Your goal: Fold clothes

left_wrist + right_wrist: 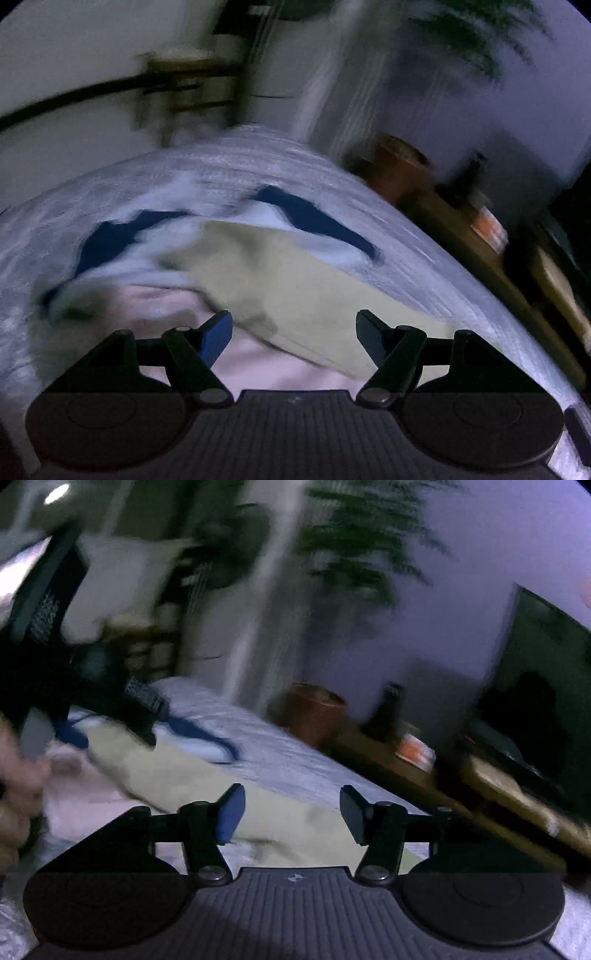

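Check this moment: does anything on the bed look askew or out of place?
Yes. The clothes lie in a loose, unfolded heap: a beige garment slanted across a pink one and a blue-and-white one. Both frames are motion-blurred.

Smeared by motion: plant [354, 554] and clay pot [317, 712] beyond the bedspread [229, 170]. Cut off at the frame's left edge, beside the bedspread: left gripper [74, 657] and hand [18, 786]. Unreadable: orange box [415, 751].

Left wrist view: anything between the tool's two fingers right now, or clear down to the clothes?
Nothing is held between them. The left tool stands open above the pile, and through the gap show the beige garment and the pink garment.
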`<action>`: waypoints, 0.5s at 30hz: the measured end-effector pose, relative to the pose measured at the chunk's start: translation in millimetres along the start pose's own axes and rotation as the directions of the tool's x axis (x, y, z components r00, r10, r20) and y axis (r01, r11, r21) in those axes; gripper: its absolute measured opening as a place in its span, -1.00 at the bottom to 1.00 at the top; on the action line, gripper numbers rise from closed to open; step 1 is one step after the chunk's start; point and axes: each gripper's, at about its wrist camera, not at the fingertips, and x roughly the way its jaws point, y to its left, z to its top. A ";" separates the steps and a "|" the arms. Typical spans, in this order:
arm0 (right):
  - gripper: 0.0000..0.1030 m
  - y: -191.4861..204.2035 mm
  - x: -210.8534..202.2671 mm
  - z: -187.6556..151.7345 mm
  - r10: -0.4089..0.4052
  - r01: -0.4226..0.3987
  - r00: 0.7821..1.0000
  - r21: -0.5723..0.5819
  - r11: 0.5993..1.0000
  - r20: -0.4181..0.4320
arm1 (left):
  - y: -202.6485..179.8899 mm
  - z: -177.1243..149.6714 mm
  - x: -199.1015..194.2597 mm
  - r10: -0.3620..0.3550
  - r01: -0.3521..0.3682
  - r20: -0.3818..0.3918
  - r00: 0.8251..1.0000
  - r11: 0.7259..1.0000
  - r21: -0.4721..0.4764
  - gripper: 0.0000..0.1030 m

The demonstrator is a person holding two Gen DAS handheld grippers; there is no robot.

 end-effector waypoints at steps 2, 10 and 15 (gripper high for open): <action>0.22 22.5 21.3 6.9 0.075 -0.074 0.997 -0.040 0.996 0.001 | 24.5 13.6 7.0 0.068 -0.069 -0.012 0.998 0.995 -0.074 0.36; 0.20 121.6 71.5 33.2 0.255 -0.264 0.965 -0.272 0.925 -0.069 | 84.1 59.1 14.1 0.144 -0.144 -0.023 0.989 0.948 -0.283 0.37; 0.16 157.2 83.4 40.1 0.276 -0.288 0.958 -0.313 0.905 -0.083 | 118.4 76.5 19.7 0.182 -0.181 -0.034 0.983 0.909 -0.375 0.38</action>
